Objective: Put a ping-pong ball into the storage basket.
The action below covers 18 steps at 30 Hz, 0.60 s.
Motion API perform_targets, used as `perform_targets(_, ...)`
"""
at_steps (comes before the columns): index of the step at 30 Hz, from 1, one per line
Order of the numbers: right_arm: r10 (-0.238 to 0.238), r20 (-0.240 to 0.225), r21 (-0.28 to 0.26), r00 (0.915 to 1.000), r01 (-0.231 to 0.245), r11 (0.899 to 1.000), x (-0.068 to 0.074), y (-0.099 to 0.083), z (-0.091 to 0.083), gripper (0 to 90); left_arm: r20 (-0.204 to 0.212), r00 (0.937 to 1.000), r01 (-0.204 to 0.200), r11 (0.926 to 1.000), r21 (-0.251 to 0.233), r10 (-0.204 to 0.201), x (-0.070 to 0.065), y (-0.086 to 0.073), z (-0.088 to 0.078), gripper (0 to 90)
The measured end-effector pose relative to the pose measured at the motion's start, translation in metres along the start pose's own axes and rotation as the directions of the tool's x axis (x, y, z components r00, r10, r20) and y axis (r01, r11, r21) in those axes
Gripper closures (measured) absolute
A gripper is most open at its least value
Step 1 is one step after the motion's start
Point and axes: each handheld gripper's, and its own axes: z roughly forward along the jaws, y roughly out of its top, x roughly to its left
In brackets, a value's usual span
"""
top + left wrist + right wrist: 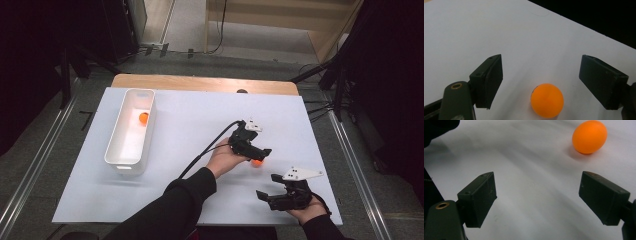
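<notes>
Orange ball [547, 100] sits low in the frame on the white board [499, 32], between the left gripper [540, 82] and its spread jaws, untouched. Right gripper [537, 197], lower right in the high view, gapes, gripping nothing.

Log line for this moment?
left gripper: open, straddling orange ball | right gripper: open, idle | second ball: in white bin

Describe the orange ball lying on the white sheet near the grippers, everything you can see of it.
The orange ball is small, round, smooth and matte, like plastic, with a small dark mark near its top left edge in the left gripper view. It rests on the white sheet, casting a soft shadow. It lies between the open jaws of the left gripper, touching neither pad. In the right gripper view it lies beyond the jaws.
</notes>
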Motion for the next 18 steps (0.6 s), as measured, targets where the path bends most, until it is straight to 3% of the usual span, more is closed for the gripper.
perform_targets(18, -0.002, 0.0, 0.001, 1.0, 0.002, 1.0, 0.0001, 0.0, 0.0003, 12.9, 0.009, 1.0, -0.003, 1.0, 0.006, 0.003, -0.0021, -0.0097, 0.0043, 19.3)
